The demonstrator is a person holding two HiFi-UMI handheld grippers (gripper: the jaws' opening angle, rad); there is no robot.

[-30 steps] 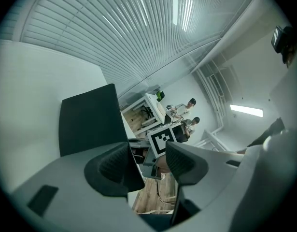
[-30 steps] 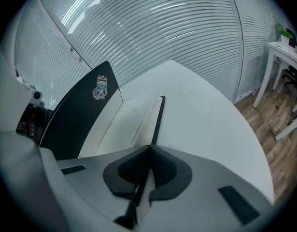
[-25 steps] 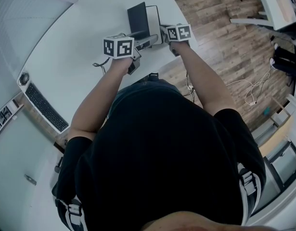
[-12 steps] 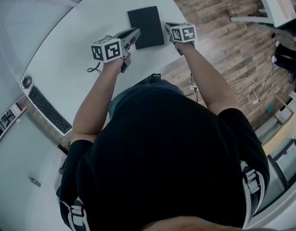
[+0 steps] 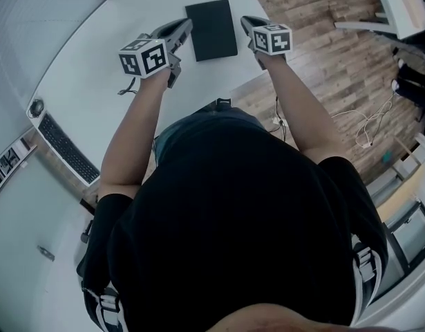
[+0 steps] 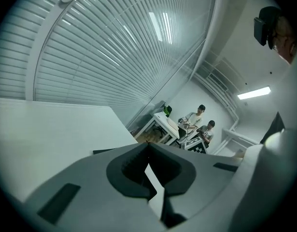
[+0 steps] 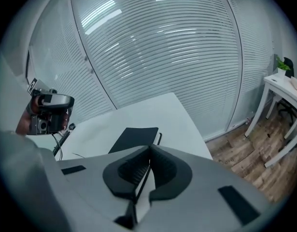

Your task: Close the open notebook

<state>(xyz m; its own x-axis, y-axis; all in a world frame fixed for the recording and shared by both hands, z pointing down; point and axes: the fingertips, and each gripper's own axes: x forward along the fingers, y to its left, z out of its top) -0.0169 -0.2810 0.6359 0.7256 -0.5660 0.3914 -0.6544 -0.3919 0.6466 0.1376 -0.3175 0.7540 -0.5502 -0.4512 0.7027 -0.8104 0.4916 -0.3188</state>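
Jaws of the left gripper (image 6: 148, 149) have just been closing and now meet pad to pad, with nothing between them. The right gripper (image 7: 148, 152) is likewise drawn fully together and holds nothing. In the head view the notebook (image 5: 211, 21) lies closed and flat on the white table (image 5: 108, 26), its black cover up, near the table's far edge beside the wooden floor (image 5: 323, 54). It sits between the two tools: the left gripper (image 5: 185, 25) points at its left side and the right gripper (image 5: 245, 21) hangs just beside its right side; neither touches it. The right gripper view shows the same dark cover (image 7: 134, 139) just beyond the jaws. A keyboard (image 5: 63, 151) lies well apart, at the table's left edge.
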